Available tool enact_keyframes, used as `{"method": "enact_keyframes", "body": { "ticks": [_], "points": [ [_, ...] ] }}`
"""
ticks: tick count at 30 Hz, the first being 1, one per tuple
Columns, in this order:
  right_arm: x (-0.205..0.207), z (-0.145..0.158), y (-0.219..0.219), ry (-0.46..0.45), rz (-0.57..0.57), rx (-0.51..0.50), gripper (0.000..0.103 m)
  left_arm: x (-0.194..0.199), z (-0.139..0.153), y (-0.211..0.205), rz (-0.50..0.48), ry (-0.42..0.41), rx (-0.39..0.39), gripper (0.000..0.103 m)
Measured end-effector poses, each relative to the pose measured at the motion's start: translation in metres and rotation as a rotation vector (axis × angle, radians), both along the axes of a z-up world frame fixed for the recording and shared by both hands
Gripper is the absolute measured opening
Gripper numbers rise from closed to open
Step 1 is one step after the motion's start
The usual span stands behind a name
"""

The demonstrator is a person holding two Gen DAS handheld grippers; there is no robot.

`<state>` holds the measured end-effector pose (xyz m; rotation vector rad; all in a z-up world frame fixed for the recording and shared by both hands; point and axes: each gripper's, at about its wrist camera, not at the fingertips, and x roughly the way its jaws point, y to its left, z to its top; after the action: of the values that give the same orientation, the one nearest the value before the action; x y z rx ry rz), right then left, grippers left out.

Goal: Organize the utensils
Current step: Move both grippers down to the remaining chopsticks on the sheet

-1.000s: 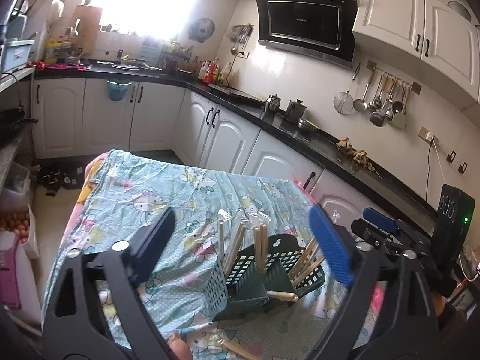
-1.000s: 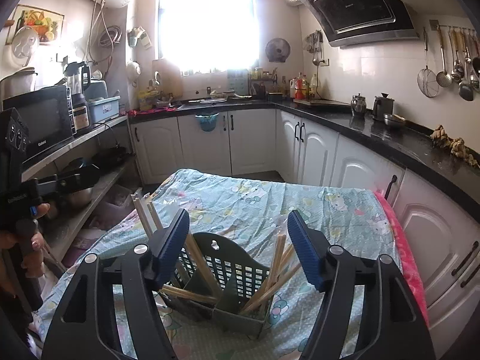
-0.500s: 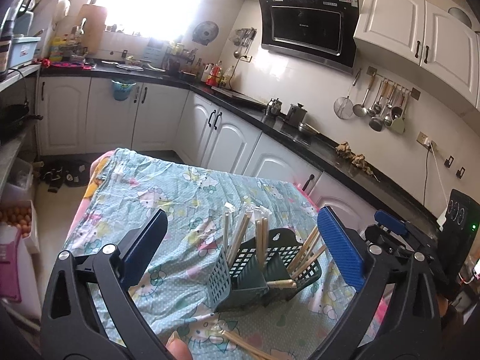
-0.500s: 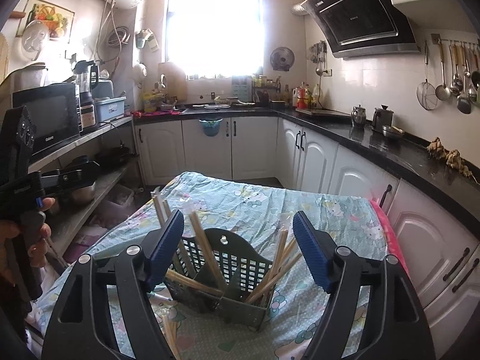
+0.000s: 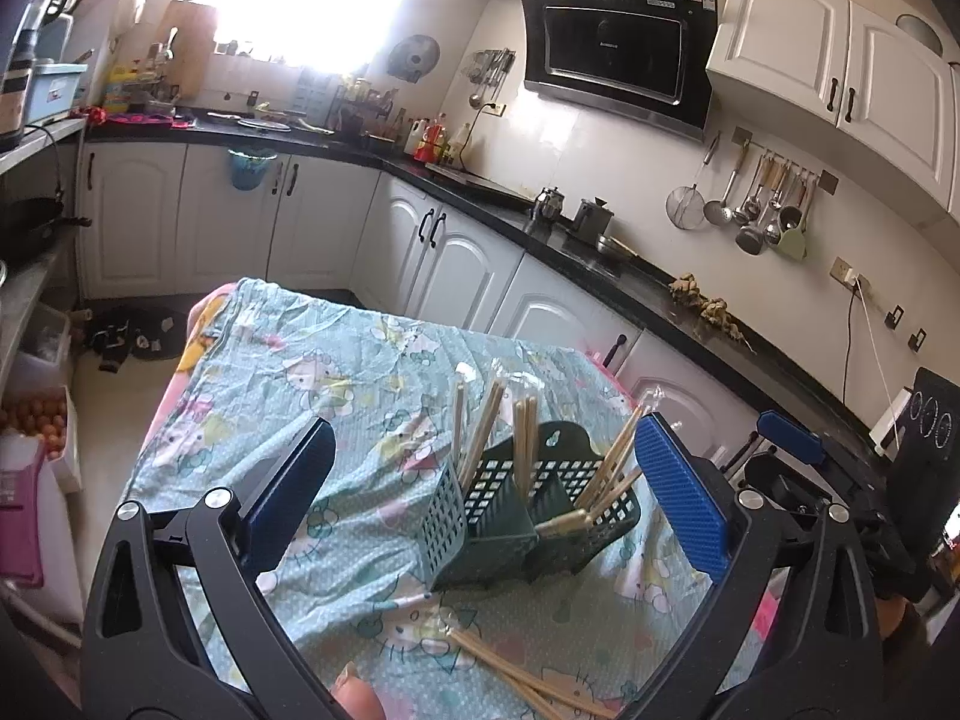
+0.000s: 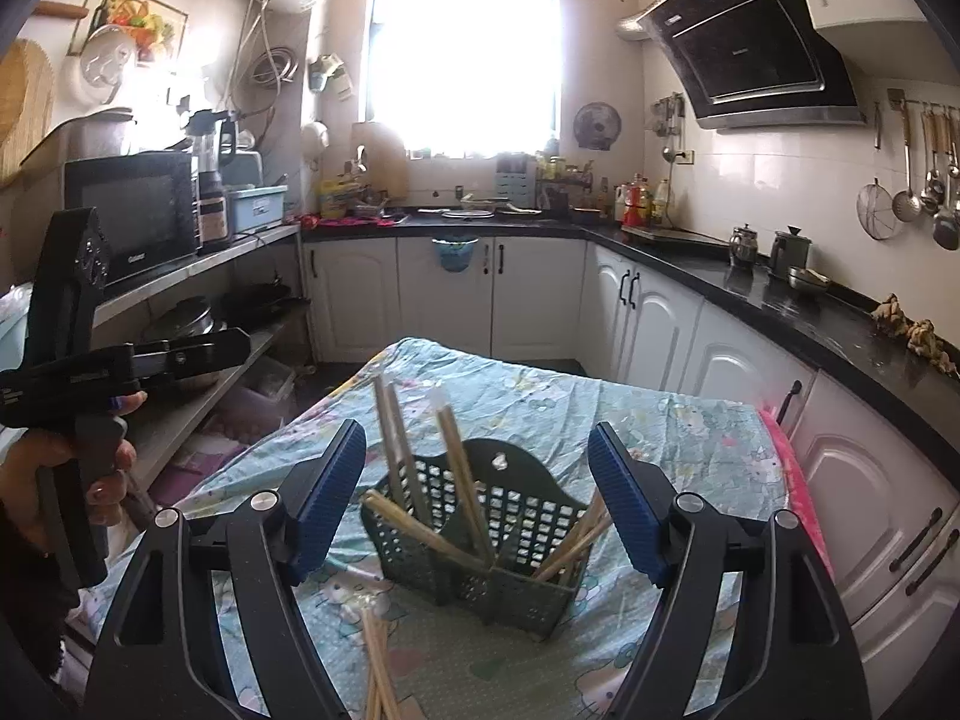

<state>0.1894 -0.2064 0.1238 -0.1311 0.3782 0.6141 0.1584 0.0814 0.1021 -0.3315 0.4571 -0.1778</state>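
Observation:
A dark green slotted utensil basket (image 5: 528, 516) stands on the table with several wooden chopsticks (image 5: 522, 438) upright in its compartments; it also shows in the right wrist view (image 6: 480, 534). Loose chopsticks (image 5: 516, 672) lie on the cloth in front of it, and show in the right wrist view (image 6: 375, 660). My left gripper (image 5: 480, 480) is open and empty, held above and behind the basket. My right gripper (image 6: 477, 498) is open and empty, framing the basket from the other side. The left gripper (image 6: 198, 354) shows at the left of the right wrist view.
A light blue cartoon-print cloth (image 5: 312, 372) covers the small table. White cabinets with a black counter (image 6: 780, 312) run along the back and right. Shelves with a microwave (image 6: 132, 216) and pots stand at the left.
Both grippers have pulled back and risen a little from the basket, so the loose chopsticks on the cloth show more. Both stay open.

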Motion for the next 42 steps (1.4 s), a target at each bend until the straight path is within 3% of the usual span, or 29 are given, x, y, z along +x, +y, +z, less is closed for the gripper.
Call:
{"method": "enact_keyframes", "body": {
  "ticks": [10, 21, 31, 42],
  "points": [
    [-0.015, -0.014, 0.010, 0.024, 0.043, -0.029, 0.074, -0.013, -0.019, 0.003, 0.006, 0.048, 0.002, 0.092],
    [-0.027, -0.049, 0.021, 0.108, 0.090, -0.082, 0.073, -0.018, -0.053, -0.001, -0.002, 0.137, 0.001, 0.092],
    [-0.029, -0.100, 0.044, 0.238, 0.175, -0.193, 0.047, -0.016, -0.086, -0.002, -0.002, 0.242, -0.012, 0.092],
    [-0.023, -0.167, 0.056, 0.421, 0.222, -0.318, 0.034, -0.023, -0.128, -0.013, -0.053, 0.365, -0.042, 0.063]
  ]
}}
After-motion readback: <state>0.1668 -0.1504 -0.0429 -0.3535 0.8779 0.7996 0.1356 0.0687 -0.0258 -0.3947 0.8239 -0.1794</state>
